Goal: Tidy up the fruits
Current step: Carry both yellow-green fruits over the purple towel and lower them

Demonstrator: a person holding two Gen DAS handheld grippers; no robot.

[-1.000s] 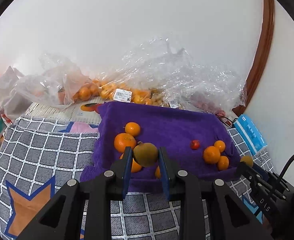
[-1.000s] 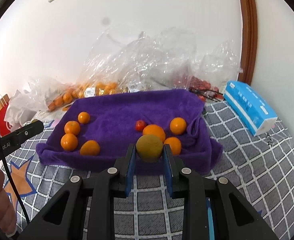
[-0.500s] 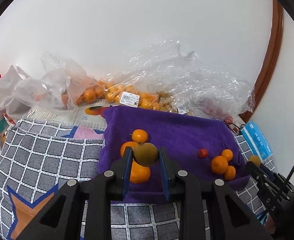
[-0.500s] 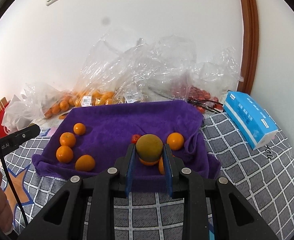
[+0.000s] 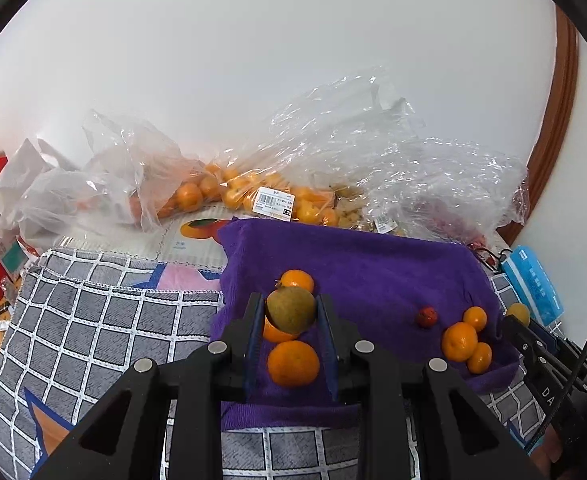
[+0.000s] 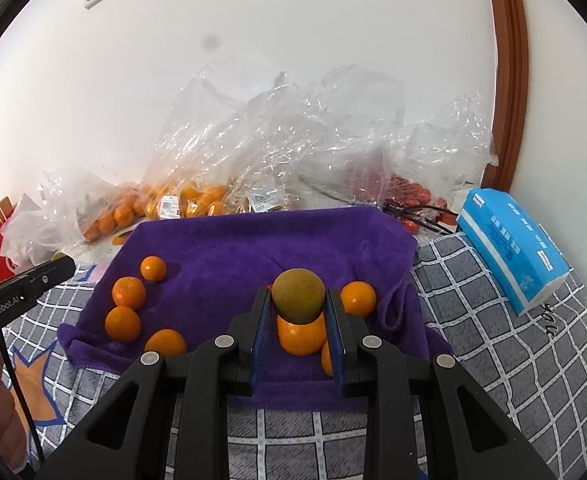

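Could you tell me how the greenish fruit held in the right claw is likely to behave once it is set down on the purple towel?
The greenish fruit looks round and smooth, so it may roll once the right claw lets go. The purple towel looks soft, which should slow it. It seems firm, holding its shape under the pads.

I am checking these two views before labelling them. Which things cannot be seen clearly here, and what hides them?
- Left wrist view: the orange mandarin behind the greenish-brown round fruit in the left gripper is mostly covered.
- Right wrist view: a mandarin is half hidden by the right gripper finger.
- Both views: the red fruit under the crumpled clear plastic bags is too blurred to name.
- The price label print is too small.
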